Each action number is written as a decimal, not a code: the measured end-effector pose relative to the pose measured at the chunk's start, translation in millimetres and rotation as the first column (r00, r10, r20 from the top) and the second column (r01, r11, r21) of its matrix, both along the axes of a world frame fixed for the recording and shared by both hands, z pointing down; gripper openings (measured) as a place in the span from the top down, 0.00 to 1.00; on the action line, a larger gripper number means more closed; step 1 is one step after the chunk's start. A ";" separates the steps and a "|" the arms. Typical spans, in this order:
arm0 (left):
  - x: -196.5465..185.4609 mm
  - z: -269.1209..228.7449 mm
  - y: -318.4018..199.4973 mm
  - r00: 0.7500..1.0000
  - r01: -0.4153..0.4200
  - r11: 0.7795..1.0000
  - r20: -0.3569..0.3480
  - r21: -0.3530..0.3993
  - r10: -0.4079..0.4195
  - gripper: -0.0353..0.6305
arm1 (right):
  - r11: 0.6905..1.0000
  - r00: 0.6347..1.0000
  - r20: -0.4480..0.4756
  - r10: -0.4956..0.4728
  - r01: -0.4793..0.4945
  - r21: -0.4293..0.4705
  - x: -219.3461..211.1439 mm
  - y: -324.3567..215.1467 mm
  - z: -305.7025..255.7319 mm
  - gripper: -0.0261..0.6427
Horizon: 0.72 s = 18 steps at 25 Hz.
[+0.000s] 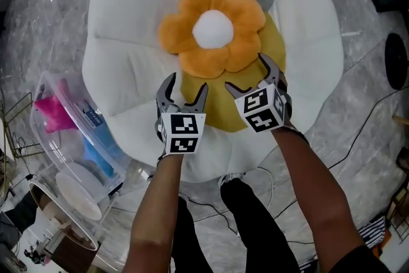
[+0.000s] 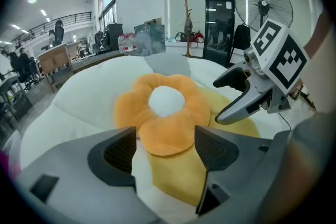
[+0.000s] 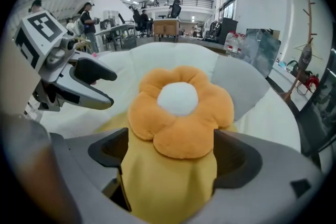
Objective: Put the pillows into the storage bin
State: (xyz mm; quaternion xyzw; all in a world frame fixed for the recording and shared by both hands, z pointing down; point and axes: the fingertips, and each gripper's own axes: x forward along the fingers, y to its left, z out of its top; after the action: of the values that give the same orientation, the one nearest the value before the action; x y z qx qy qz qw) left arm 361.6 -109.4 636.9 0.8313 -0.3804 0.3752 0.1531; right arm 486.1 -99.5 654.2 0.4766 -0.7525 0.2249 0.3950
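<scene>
Orange flower pillow (image 1: 212,29) lies on big white flower pillow (image 1: 128,61), just ahead of both jaws. Neither in storage bin (image 1: 45,83) yet, bin off to left. Left gripper (image 1: 187,87) jaws wide apart, holding nothing. Right gripper (image 1: 246,73) jaws wide apart, yellow middle (image 1: 217,105) bulging between, not squeezed. Grabbing, carrying, dropping in all left.

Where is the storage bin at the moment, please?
In the head view, the storage bin stands lower left, beside the white flower cushion.
</scene>
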 end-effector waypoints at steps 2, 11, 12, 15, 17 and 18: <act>1.5 18.5 -2.2 1.000 -0.004 1.000 0.018 -0.030 0.005 0.44 | 1.000 1.000 -0.020 -0.019 0.019 -0.022 5.6 -5.0 15.7 0.15; 10.8 67.8 -13.6 0.993 -0.059 0.985 0.093 -0.162 0.075 0.34 | 0.997 0.999 -0.046 -0.019 0.016 -0.081 17.1 -25.0 59.7 0.10; 11.5 72.9 -15.1 0.992 -0.057 0.984 0.098 -0.168 0.074 0.34 | 0.996 0.999 -0.049 -0.021 0.017 -0.085 17.6 -27.1 63.9 0.09; 16.5 85.0 -21.9 0.993 -0.045 0.984 0.097 -0.174 0.062 0.33 | 0.995 0.997 -0.066 -0.040 0.033 -0.099 19.8 -34.0 76.5 0.08; 18.9 92.7 -26.1 0.991 -0.055 0.983 0.107 -0.176 0.075 0.34 | 0.993 0.995 -0.084 -0.051 0.041 -0.112 20.4 -37.3 85.9 0.08; 19.2 97.1 -27.8 0.989 -0.067 0.981 0.118 -0.181 0.090 0.33 | 0.992 0.995 -0.089 -0.048 0.037 -0.123 20.2 -38.6 90.9 0.08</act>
State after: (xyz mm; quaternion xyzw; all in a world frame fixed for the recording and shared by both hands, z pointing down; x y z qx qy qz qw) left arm 380.7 -137.3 734.0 0.8036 -0.3215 0.4647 0.1869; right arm 506.3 -138.1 745.2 0.4454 -0.7285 0.2395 0.4622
